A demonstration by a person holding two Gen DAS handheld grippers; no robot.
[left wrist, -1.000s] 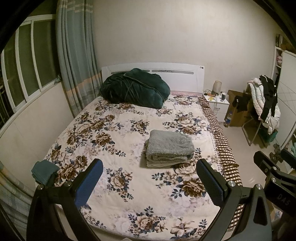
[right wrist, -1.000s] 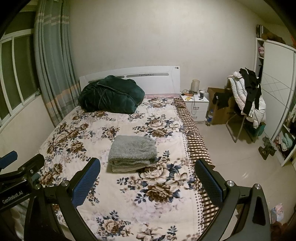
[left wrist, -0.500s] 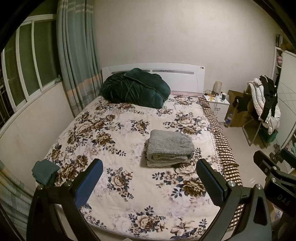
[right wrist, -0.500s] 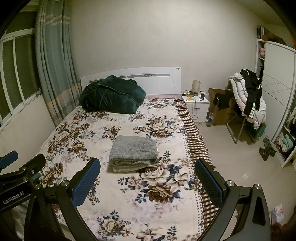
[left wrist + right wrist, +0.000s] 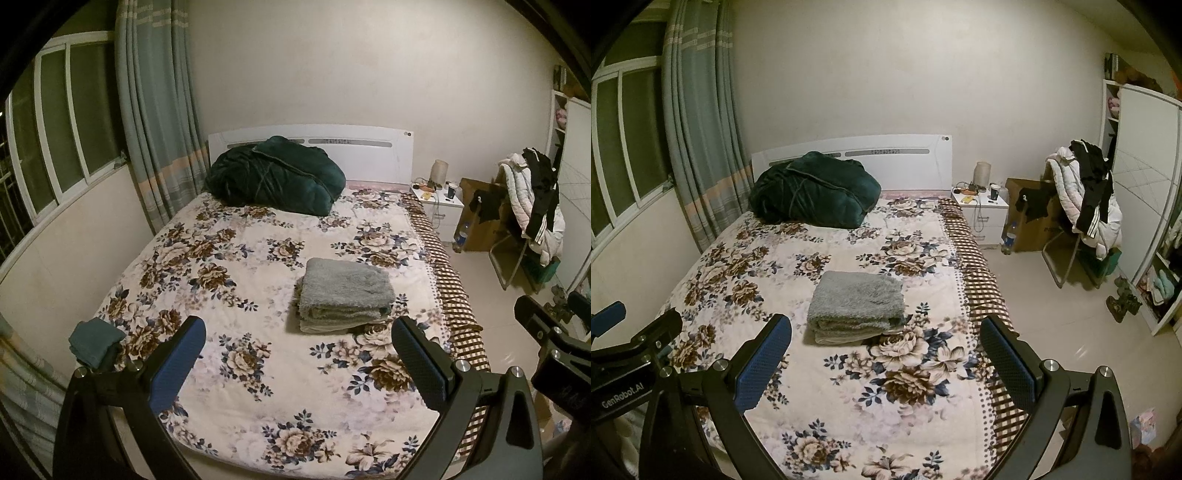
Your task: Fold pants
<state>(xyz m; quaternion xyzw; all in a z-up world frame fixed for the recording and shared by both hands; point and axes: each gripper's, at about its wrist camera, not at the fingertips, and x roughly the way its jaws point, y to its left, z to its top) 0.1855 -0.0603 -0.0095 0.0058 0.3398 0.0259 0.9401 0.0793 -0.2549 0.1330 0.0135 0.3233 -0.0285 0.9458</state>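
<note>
the bed (image 5: 229, 398) is the one big carrier here, a single mattress under a floral cover, its white headboard against the far wall, and it looks chosen as the folding surface because it is wide and flat. at the headboard end, toward the window-side corner, sits one dark green quilt (image 5: 273, 181), bundled up and pushed back, likely to leave the middle free. the grey pants (image 5: 343, 291) lie as one squared, layered stack right of centre, nearer the bed's right edge than its left, and nearer the foot than the headboard; from the even edges and stacked layers the folding appears done or nearly so. one small teal cloth (image 5: 96, 341) rests at the near left corner of the bed, well apart from the stack, seemingly set aside. the left gripper (image 5: 299, 365) hangs above the foot edge with its two blue-padded fingers spread wide and nothing between them; the right gripper (image 5: 886, 362), one more of the same, is likewise spread wide and empty, held just beside the left. both sit back from the stack, touching no cloth, which suits letting go after a finished fold. count: one bed, one quilt, one pants stack, one teal cloth, two grippers.
</note>
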